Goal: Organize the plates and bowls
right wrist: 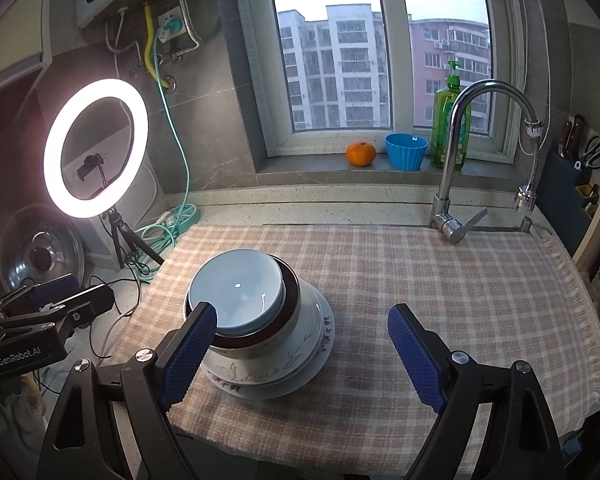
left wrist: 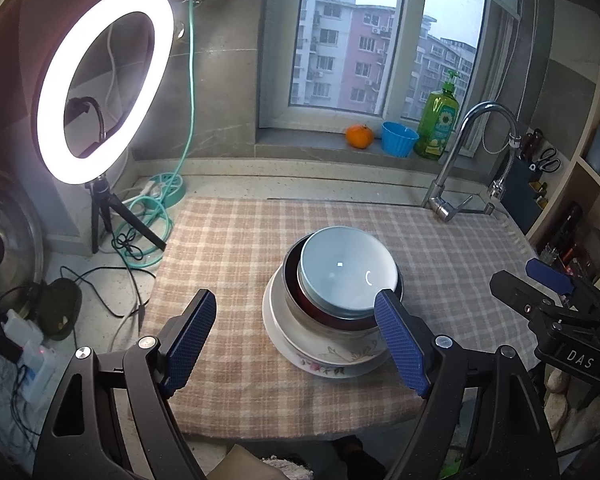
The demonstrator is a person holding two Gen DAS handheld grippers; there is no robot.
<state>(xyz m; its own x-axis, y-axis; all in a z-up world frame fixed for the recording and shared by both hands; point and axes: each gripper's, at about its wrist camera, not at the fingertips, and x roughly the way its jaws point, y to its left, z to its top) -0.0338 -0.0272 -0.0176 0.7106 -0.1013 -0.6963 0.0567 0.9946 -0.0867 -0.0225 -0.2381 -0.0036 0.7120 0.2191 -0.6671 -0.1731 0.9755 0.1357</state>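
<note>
Both grippers, left gripper point(left wrist: 296, 340) and right gripper point(right wrist: 302, 354), gape wide, grasping nothing. Between them on the checked cloth point(right wrist: 440, 280), a pale blue bowl point(left wrist: 342, 272) nests atop stacked bowls on a floral plate point(left wrist: 320, 364).

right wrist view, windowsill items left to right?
orange → blue cup → green soap bottle
</note>
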